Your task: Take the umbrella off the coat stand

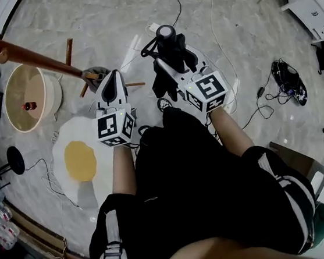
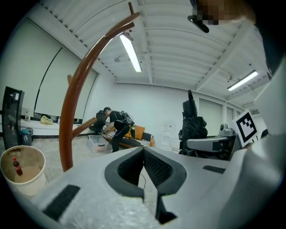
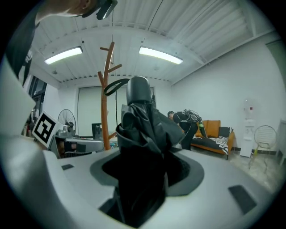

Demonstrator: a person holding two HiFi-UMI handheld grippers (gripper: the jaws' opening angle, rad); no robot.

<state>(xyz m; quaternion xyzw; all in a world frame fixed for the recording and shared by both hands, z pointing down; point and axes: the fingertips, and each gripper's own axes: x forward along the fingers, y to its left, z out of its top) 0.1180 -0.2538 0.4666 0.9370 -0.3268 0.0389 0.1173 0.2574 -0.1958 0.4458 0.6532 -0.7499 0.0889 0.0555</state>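
Between the right gripper's (image 3: 145,156) jaws stands the folded black umbrella (image 3: 140,120). The jaws are clamped on its dark cloth, and its rounded end rises above them. It hangs clear of the coat stand (image 1: 30,57), off every peg, and is held out in front of the person.

From the head view the stand's brown pole runs in from the far left. Its foot sits on the marble floor just left of the left gripper (image 1: 112,78). The umbrella is to the right of that foot, with the left gripper between them. In the right gripper view the stand rises well behind the umbrella, its pegs bare.

The left gripper is clenched on nothing, its dark pads meeting at the tips. It points towards the stand, whose curved pole shows at the left of its own view.

A fried-egg rug (image 1: 81,162) lies near left. Beyond it is a round tub (image 1: 53,101) with a small bottle (image 1: 29,105) inside. Cables (image 1: 288,81) trail on the floor at the right. Far off, another person (image 3: 185,120) bends by an orange sofa (image 3: 214,129).
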